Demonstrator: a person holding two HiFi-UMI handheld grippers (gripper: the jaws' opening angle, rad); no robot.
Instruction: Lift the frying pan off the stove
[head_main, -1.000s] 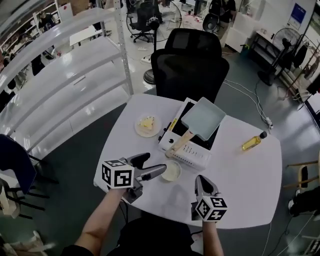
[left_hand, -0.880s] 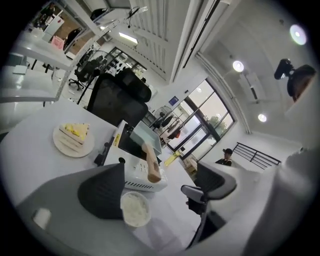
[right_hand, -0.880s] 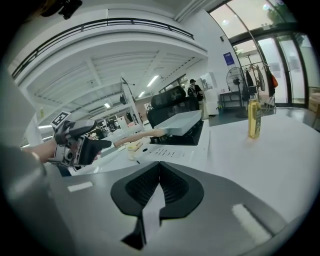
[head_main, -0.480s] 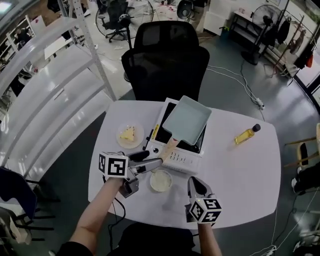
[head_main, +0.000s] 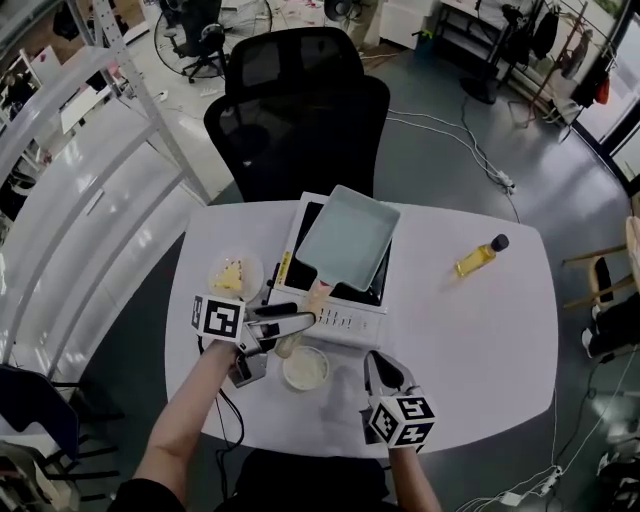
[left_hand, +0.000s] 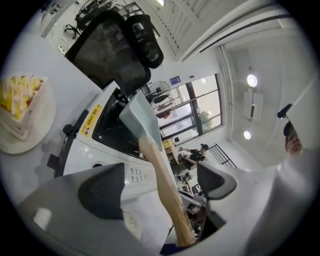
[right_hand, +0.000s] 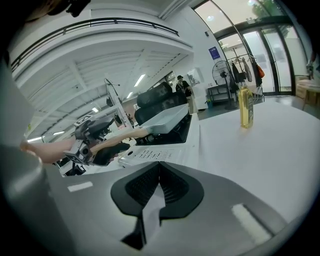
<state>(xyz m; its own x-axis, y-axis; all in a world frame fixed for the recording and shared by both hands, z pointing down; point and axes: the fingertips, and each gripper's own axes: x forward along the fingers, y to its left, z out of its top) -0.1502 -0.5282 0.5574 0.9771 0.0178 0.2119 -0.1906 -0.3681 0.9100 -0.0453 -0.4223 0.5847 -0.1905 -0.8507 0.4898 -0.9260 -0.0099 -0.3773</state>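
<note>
Over the last second the left gripper (head_main: 300, 322) had travelled forward, toward 1 o'clock, and it now reached the wooden handle (head_main: 318, 292) of the frying pan (head_main: 345, 235). In the left gripper view the handle (left_hand: 160, 175) passed between the two jaws, which stood wide apart, with no pad visibly pressing on it. So I judge that the approach was nearly done, while the closing and the lifting were not yet begun.

The pan lay on the stove (head_main: 345, 318), its handle pointing to 7 o'clock. It was rectangular and shallow, with a pale, smooth, matte inside; the handle was light wood, round and slightly tapered. The stove was a white box with a black glossy top.

The right gripper (head_main: 385, 375) had stayed low near the table (head_main: 470, 340) edge, at 5 o'clock from the stove, its ribbed dark pads pressed together on nothing.
</note>
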